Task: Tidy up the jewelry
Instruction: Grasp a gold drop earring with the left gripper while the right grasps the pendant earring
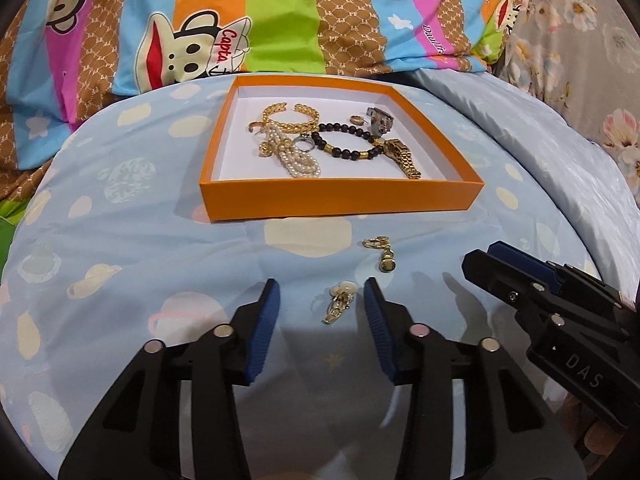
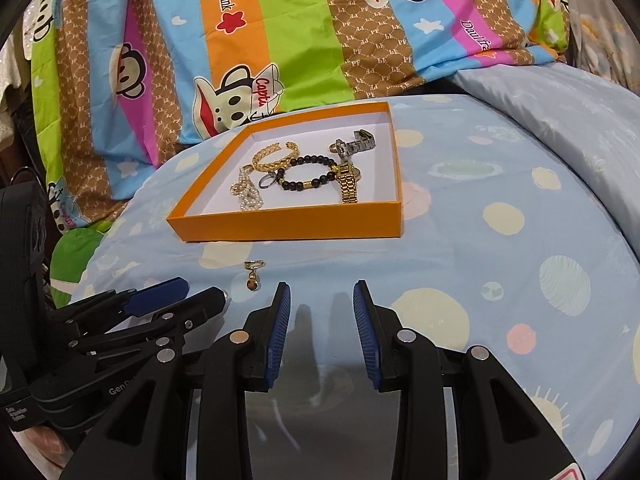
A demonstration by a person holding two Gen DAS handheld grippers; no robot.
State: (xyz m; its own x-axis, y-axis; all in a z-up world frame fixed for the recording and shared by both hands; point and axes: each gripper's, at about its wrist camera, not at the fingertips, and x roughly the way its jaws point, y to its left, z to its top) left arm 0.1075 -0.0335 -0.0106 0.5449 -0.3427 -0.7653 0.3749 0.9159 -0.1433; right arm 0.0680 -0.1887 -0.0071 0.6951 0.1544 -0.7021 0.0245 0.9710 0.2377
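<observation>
An orange box on the light blue sheet holds a gold cuff, a pearl strand, a black bead bracelet, a gold watch, a silver watch and small rings. My left gripper is open, its fingers either side of a pearl-and-gold earring on the sheet. A gold drop earring lies just beyond. My right gripper is open and empty over bare sheet; it shows in the left wrist view.
A striped cartoon-monkey duvet is bunched behind the box. A plain blue fold rises at the right. The left gripper sits close at the right gripper's left side.
</observation>
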